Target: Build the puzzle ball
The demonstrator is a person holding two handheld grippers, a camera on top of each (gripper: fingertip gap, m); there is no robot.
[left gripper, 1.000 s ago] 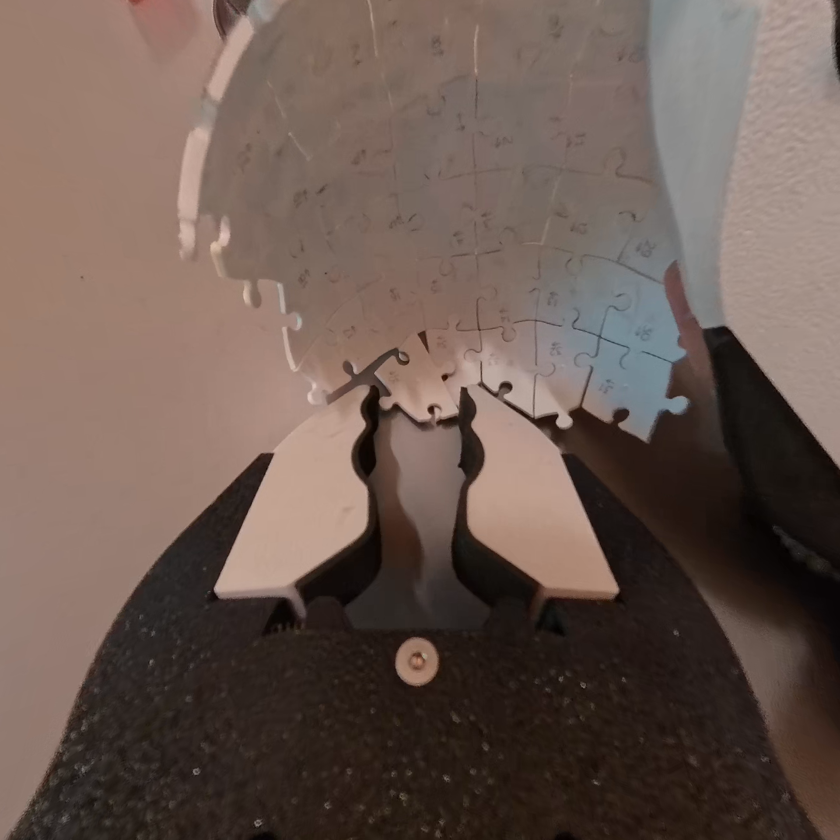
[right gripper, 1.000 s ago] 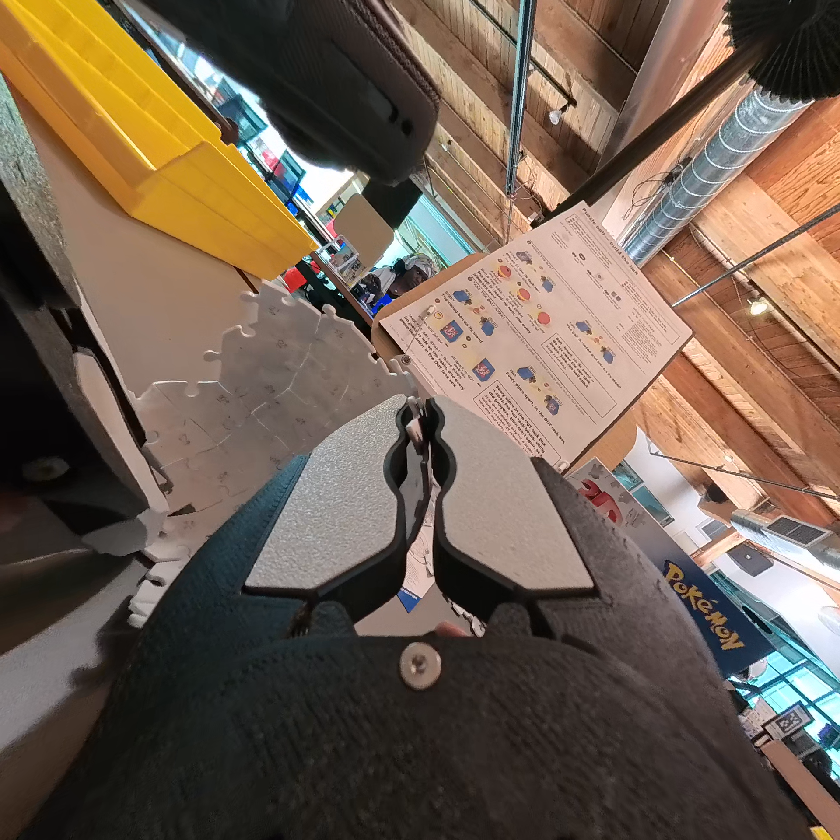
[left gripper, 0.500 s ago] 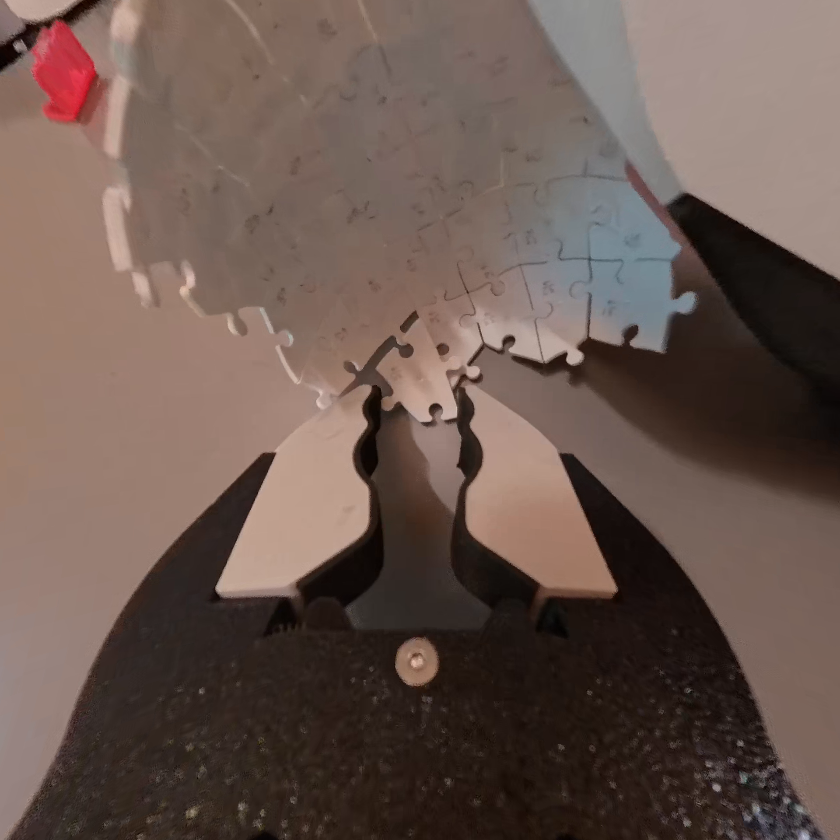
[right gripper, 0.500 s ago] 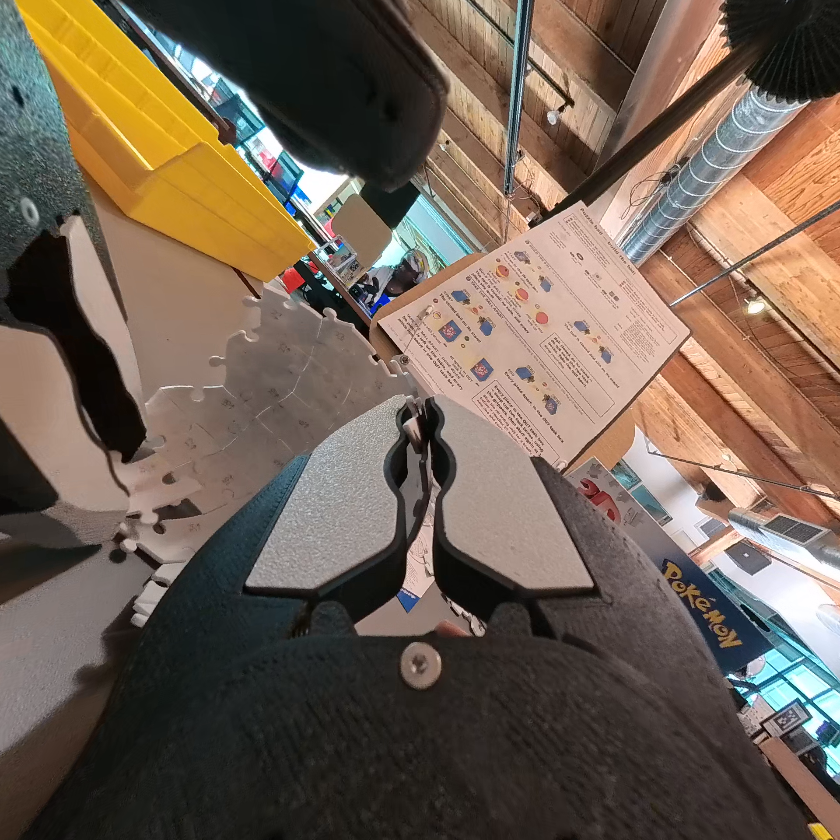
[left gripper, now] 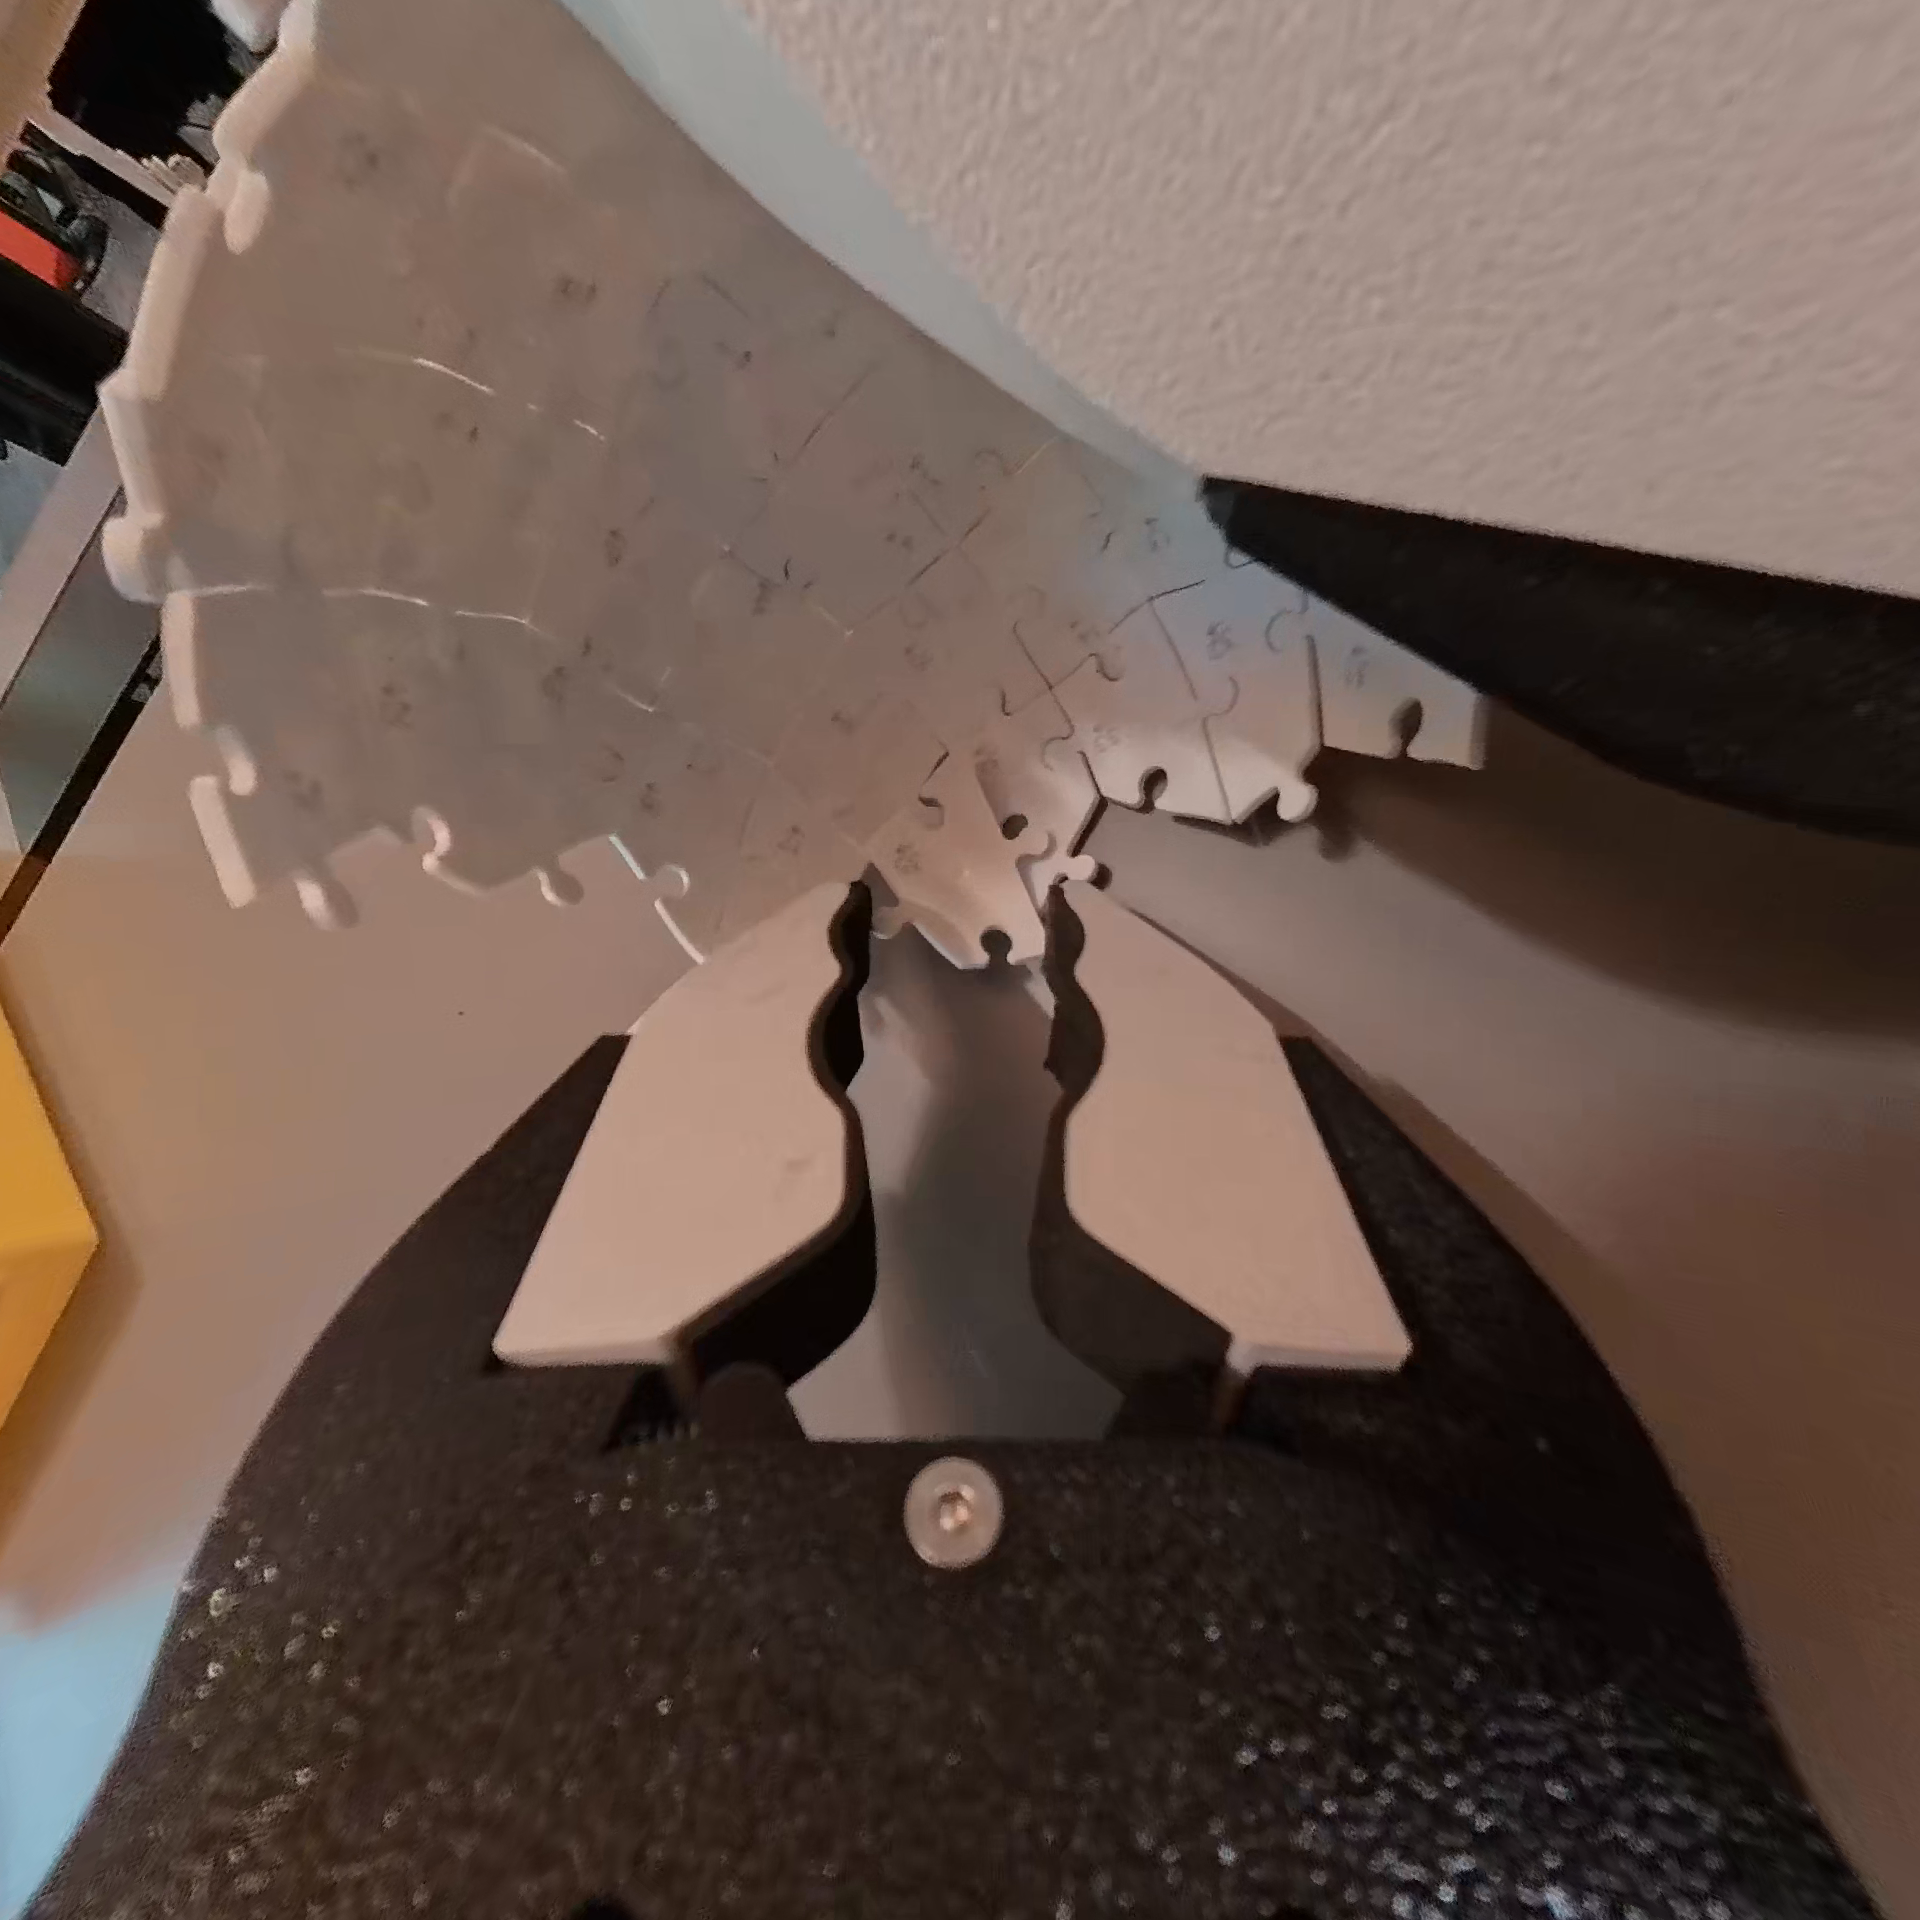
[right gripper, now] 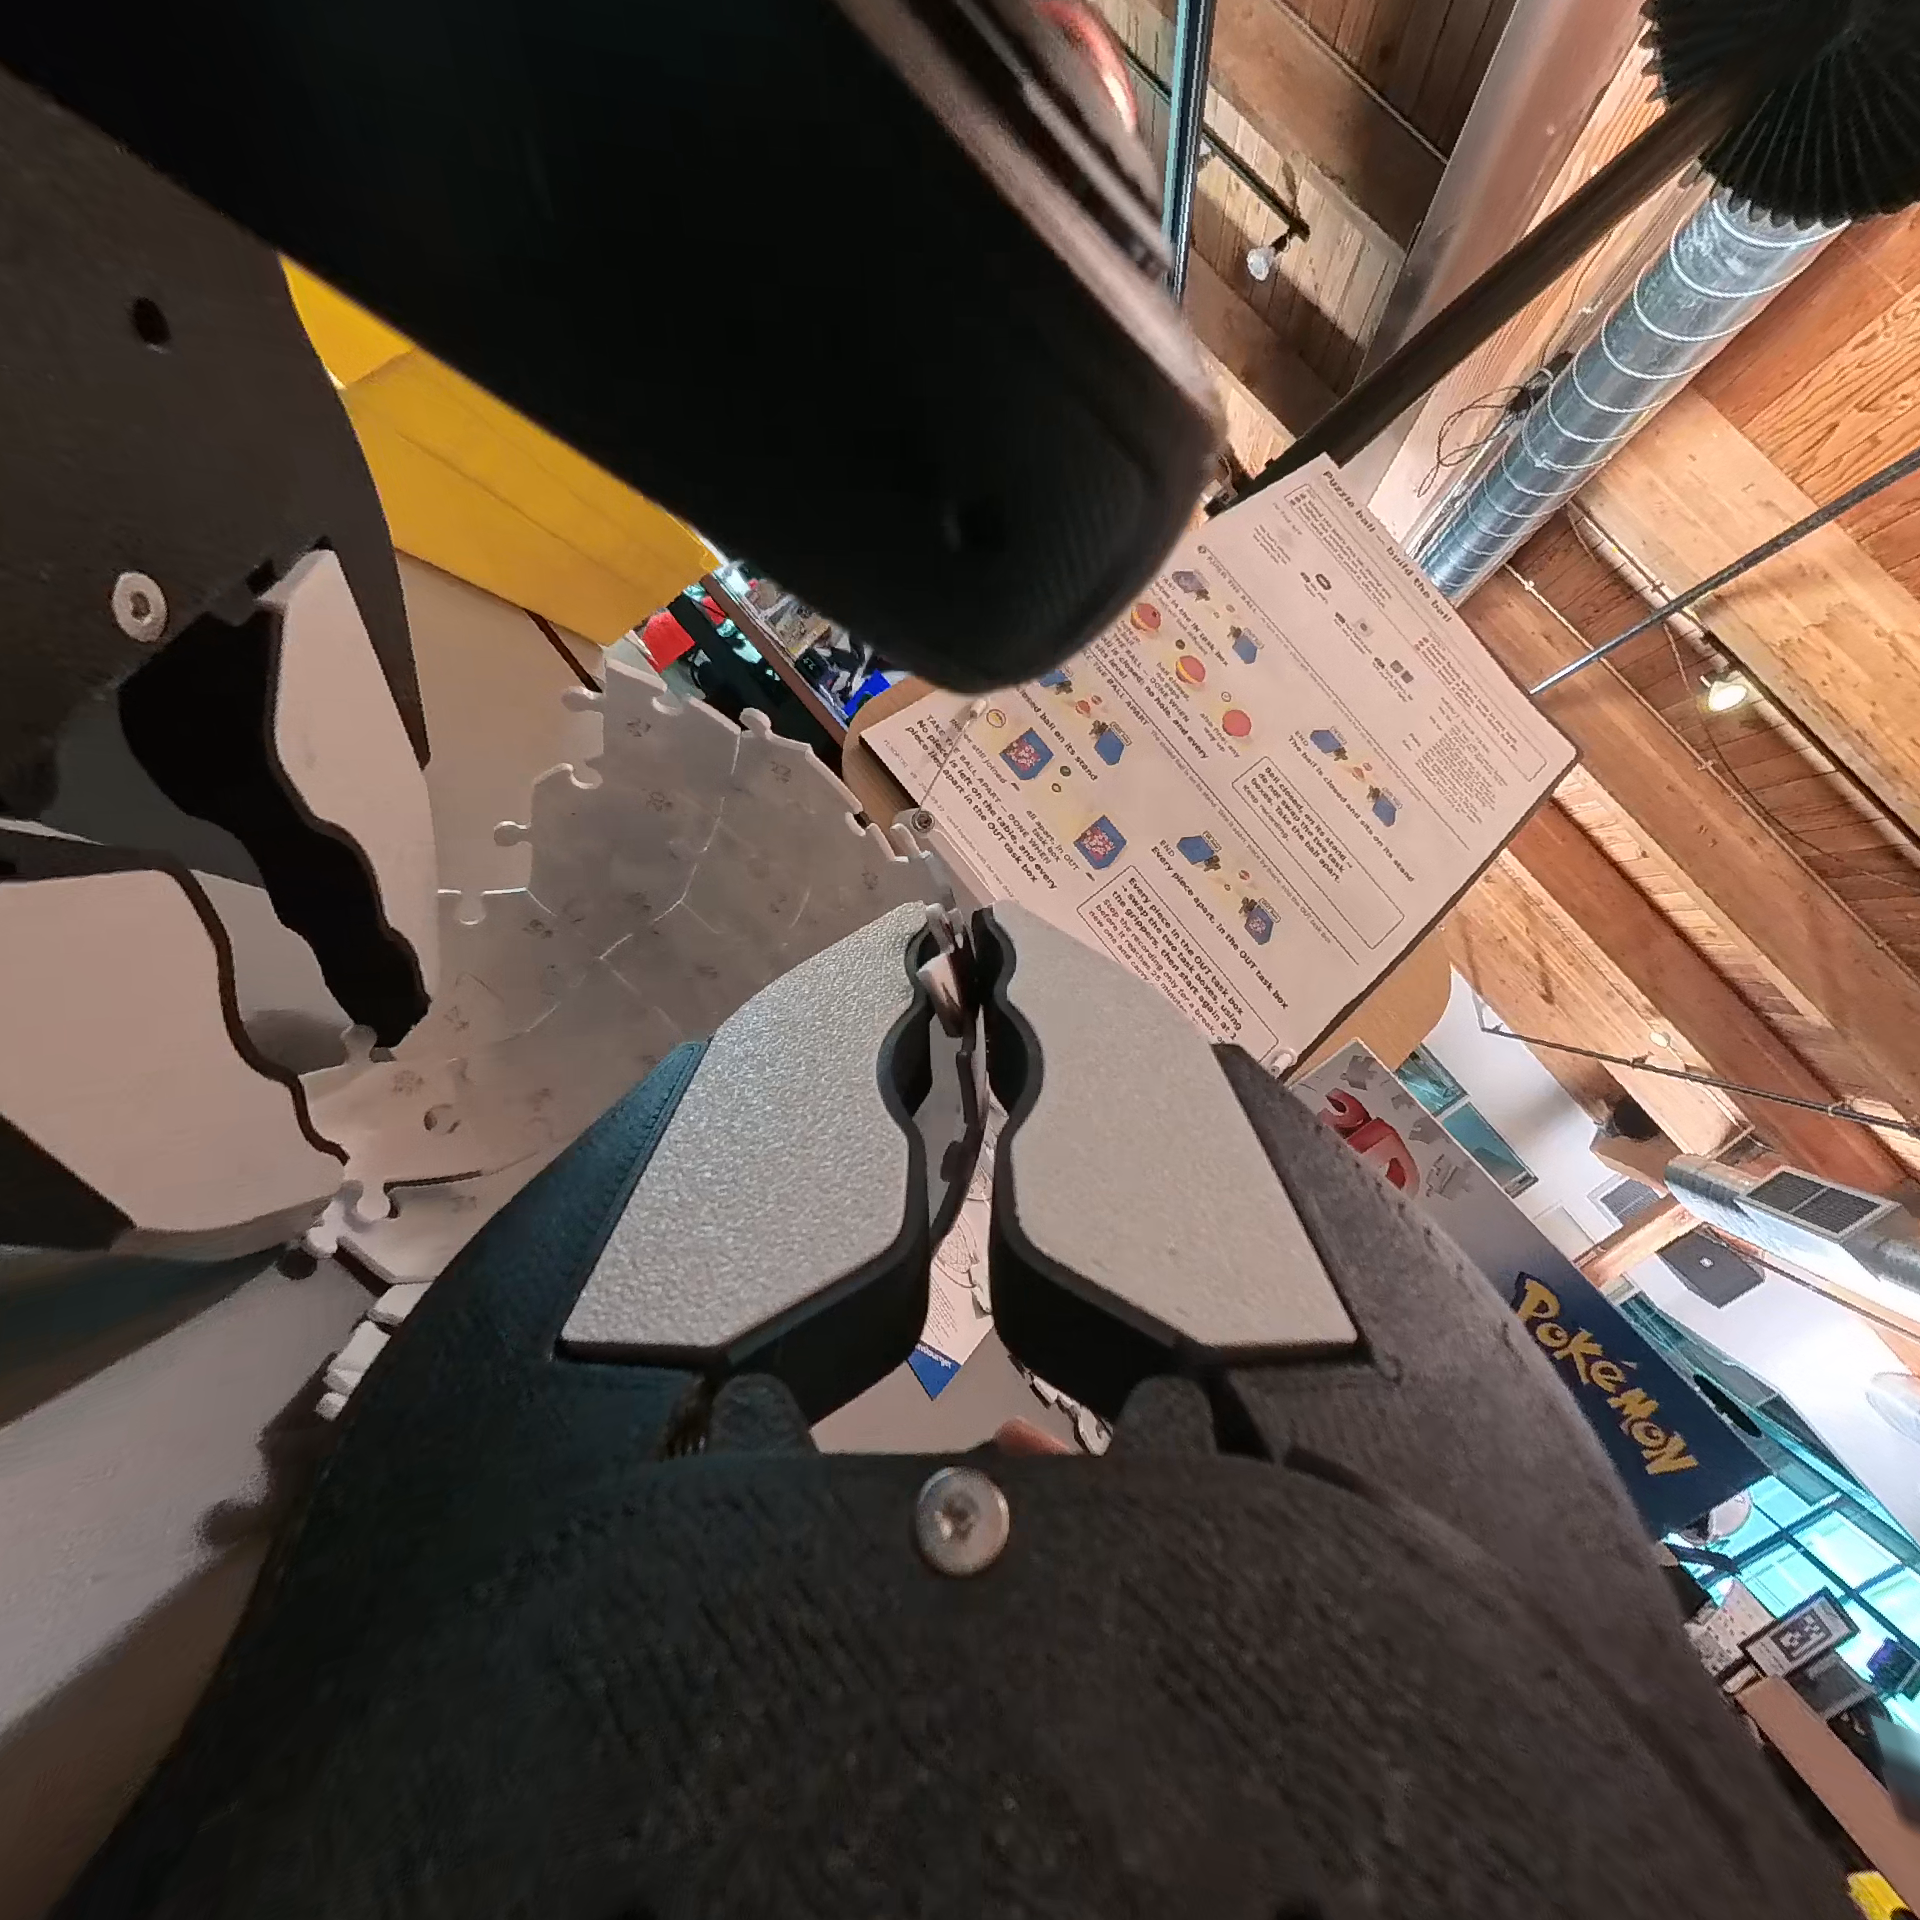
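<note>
Jaws on curved white puzzle shell [left gripper: 644, 582]

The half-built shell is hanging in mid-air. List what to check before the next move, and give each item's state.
1. Right gripper clamped on the puzzle shell: ok, it is nearly closed on a thin edge.
2. Left gripper on the shell's lower edge: ok, both tips touch the piece between them.
3. Seams flush: not ok, the pieces by the left fingers look buckled and overlapping.
4. Yellow bin clear of the shell: ok, it stands apart.
5. Next piece to add: cannot tell.
</note>
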